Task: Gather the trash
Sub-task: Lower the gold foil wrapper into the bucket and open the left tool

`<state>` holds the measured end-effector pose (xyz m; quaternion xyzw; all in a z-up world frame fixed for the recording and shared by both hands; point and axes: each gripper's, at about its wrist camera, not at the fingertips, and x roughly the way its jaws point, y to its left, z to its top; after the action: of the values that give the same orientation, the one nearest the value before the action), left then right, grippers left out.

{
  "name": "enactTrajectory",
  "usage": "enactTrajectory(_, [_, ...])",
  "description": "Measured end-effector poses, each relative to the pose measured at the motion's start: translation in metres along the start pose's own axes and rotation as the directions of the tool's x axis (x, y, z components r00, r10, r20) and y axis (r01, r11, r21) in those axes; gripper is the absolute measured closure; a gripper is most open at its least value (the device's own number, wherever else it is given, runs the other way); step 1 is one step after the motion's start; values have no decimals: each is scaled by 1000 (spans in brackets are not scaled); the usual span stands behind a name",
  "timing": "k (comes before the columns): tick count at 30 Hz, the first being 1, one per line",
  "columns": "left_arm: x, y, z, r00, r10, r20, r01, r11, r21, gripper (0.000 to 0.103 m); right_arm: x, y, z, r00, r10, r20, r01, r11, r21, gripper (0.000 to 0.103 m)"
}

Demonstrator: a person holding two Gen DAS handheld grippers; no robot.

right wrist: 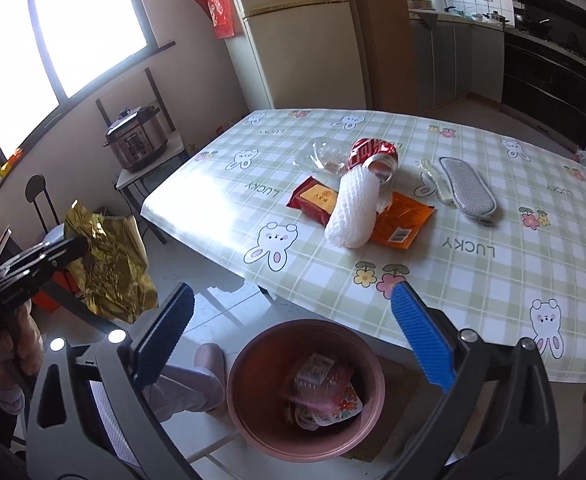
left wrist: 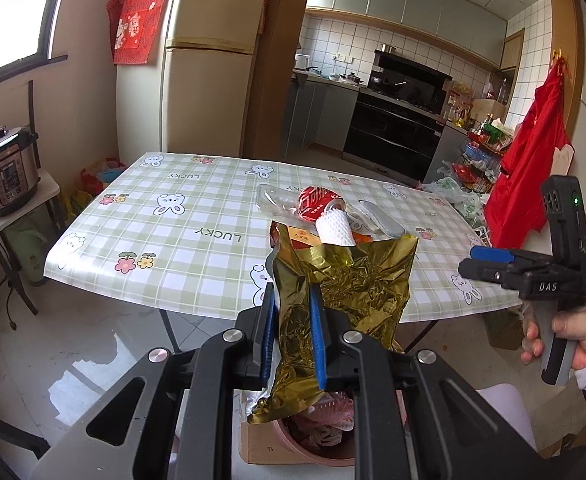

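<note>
Left gripper (left wrist: 291,332) off the near-left edge of the bench (right wrist: 493,280), jaws clamped on a crumpled gold wrapper (left wrist: 333,288), held in the air above the floor; the pink bin (right wrist: 305,392) sits on the floor by the bench's near edge, under the open right gripper (right wrist: 293,332), whose jaws stand wide apart with nothing between them; a few wrappers already lie in the bin, so collecting looks partly done.

Still on the bench, left to right: clear plastic piece (right wrist: 323,156); red packet (right wrist: 315,200); white foam net sleeve (right wrist: 355,210) leaning against a red can (right wrist: 373,152) on its side; orange packet (right wrist: 403,222) partly under the sleeve; small pale scrap (right wrist: 433,180); grey insole-shaped pad (right wrist: 469,188); whether the pad counts as trash I cannot tell. Judged next step: gold wrapper into the bin, then the bench items one by one; most of the job is left.

Views differ: left wrist view shows the grip on the gold wrapper close up and the right gripper from the side in a person's hand (left wrist: 577,336), but the wrapper hides much of the bench pile and most of the bin; right wrist view shows the whole pile, the bin's contents and the empty gap between its own jaws, with the left gripper only small at the left edge.
</note>
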<state>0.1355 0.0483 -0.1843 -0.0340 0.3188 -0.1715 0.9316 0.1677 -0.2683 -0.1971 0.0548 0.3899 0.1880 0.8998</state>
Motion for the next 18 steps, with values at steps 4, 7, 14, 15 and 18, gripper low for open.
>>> enactTrajectory(4, [5,-12,-2,1000,-23,-20,24,999,33,87,-18,-7,11,998,-38,59,38,999,5,6])
enactTrajectory(7, [10,-22,-5,998,-44,-38,46,998,51,87,-30,-11,17,993,-77,89,78,997,-7,6])
enactTrajectory(14, [28,-45,-14,993,-77,-90,85,992,94,86,-45,-27,19,986,-107,128,106,994,15,6])
enactTrajectory(15, [31,-48,-16,992,-80,-99,90,991,100,86,-45,-30,19,986,-108,128,106,994,20,6])
enactTrajectory(18, [40,-56,-19,988,-89,-124,103,988,111,86,-44,-35,15,986,-113,122,110,993,33,6])
